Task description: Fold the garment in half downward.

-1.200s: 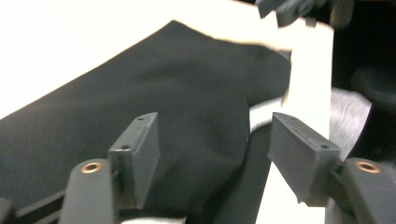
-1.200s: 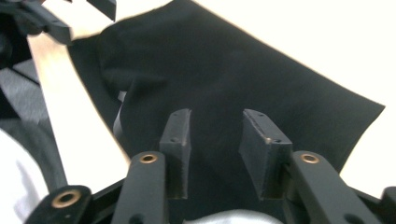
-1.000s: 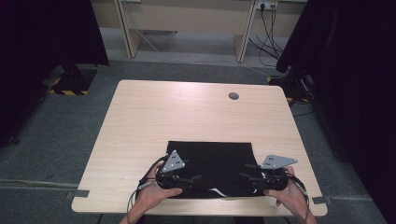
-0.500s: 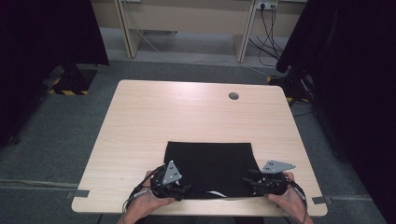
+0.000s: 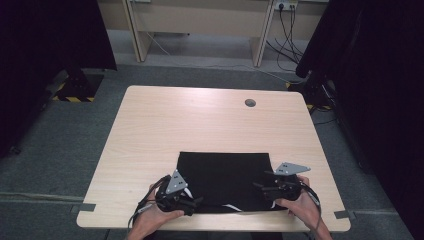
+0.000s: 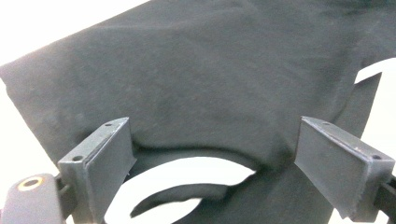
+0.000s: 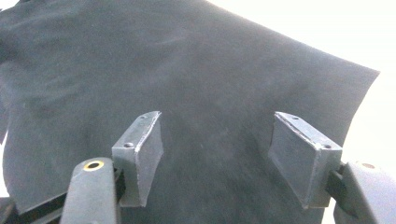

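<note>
Where both grippers' fingers (image 6: pixel 102 163) gape (freshly opened), black cloth (image 5: pixel 222 175) flat beneath, ungripped.

1. No text, label, brand or number can be read on the folded black fabric garment (image 5: pixel 224 176).
2. Nothing is printed on the light wooden rectangular table (image 5: pixel 200 125).
3. Yellow-and-black hazard striping (image 5: pixel 75 97) is seen on a dark base on the floor at the left; no wording is carried by it.
</note>
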The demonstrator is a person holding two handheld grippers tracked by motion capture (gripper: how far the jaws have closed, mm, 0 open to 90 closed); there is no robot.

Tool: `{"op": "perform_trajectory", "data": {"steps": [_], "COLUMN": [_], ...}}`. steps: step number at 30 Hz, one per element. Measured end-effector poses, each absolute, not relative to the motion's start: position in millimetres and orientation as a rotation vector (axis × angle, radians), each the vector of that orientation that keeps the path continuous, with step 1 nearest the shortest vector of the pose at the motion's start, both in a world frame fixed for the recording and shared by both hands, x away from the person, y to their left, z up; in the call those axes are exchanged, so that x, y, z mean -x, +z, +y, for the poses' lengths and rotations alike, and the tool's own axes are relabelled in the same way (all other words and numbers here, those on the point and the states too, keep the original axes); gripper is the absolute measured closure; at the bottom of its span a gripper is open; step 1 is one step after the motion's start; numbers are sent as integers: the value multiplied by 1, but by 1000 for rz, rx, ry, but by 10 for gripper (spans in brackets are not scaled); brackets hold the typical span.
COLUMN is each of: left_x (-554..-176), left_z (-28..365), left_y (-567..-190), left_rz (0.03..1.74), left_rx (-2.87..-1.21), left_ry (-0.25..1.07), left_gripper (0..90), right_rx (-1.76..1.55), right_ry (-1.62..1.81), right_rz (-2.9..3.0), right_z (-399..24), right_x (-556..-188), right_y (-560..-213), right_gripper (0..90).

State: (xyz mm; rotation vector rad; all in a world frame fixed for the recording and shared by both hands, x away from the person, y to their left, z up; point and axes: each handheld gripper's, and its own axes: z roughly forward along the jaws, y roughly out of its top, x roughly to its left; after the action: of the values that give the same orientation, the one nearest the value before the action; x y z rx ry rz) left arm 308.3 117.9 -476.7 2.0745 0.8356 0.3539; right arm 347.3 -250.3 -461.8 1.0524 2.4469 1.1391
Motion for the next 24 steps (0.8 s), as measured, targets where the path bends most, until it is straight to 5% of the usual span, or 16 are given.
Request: {"op": "perform_trajectory", "data": {"steps": [24], "left_x": [-311], "left_z": [124], "left_y": [-481], "left_rz": [861], "left_rx": [-2079], "left_ry": [297], "left_gripper": [52], "right_rx": [-1090], "right_ry": [1047], "right_rz": [2455], "right_z": [-282], "right_x": [-353], "right_y": [-471], "right_gripper": [343]}}
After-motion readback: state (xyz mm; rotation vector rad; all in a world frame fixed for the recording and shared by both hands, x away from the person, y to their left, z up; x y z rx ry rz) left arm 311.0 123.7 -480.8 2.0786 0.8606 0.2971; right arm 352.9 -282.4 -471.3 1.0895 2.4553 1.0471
